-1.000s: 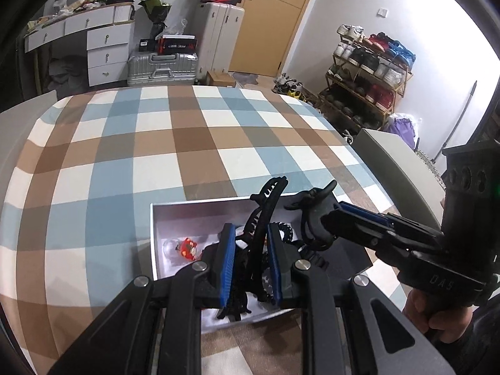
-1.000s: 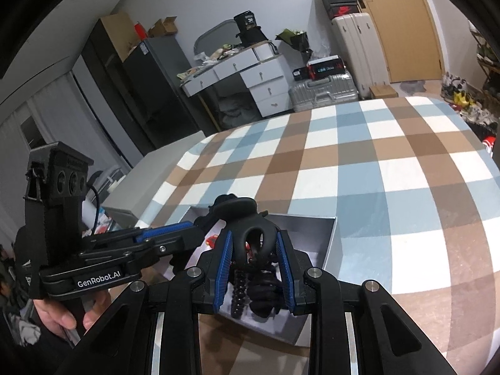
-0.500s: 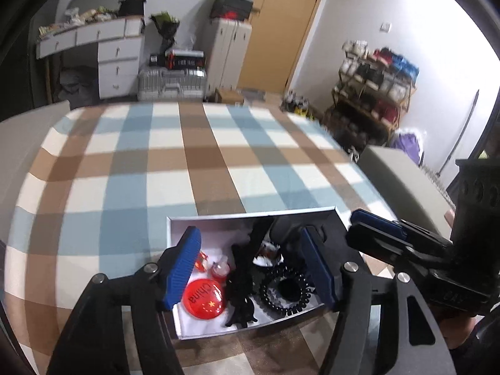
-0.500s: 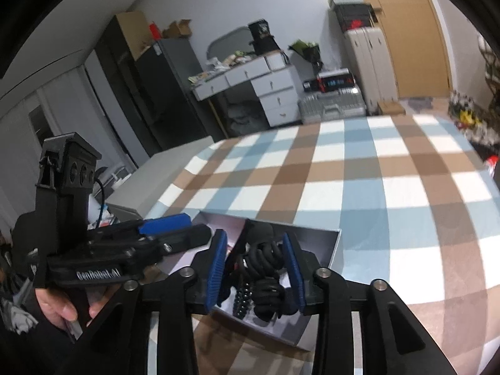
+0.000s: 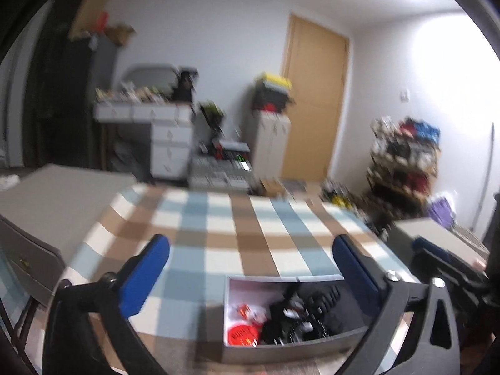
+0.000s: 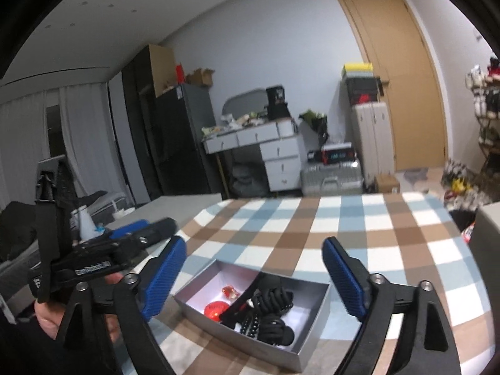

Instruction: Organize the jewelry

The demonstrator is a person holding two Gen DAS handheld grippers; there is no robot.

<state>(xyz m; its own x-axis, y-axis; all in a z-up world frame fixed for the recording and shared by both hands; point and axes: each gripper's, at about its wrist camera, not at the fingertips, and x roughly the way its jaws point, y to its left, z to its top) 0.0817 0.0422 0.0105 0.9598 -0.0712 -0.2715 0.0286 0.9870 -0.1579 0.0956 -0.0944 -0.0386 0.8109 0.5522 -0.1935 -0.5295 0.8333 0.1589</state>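
Observation:
A grey open box [image 6: 243,340] sits on the checked tablecloth [image 6: 343,240]. Inside lie a black claw clip [image 6: 272,293], a black beaded band [image 6: 250,323], a black hair tie [image 6: 278,332], a round red badge [image 6: 215,307] and a small red charm [image 6: 229,292]. The left wrist view is blurred but shows the same box [image 5: 281,351] with dark clips [image 5: 300,312] and the red badge [image 5: 242,336]. My left gripper [image 5: 250,250] and right gripper [image 6: 254,247] hover above the box. Both sets of jaws are opening wide, and no pad touches anything.
A grey cabinet top [image 5: 62,193] borders the table on the left. Behind stand a white desk [image 6: 265,143], silver suitcases [image 6: 331,178], a wooden door [image 6: 406,78] and a shoe rack [image 5: 403,162]. A hand [image 6: 47,315] holds the left tool's body [image 6: 93,262].
Both grippers let go of the black hair clips, which now lie in the box. Both jaws have spread wide, and both tools have lifted and tilted up towards the room.

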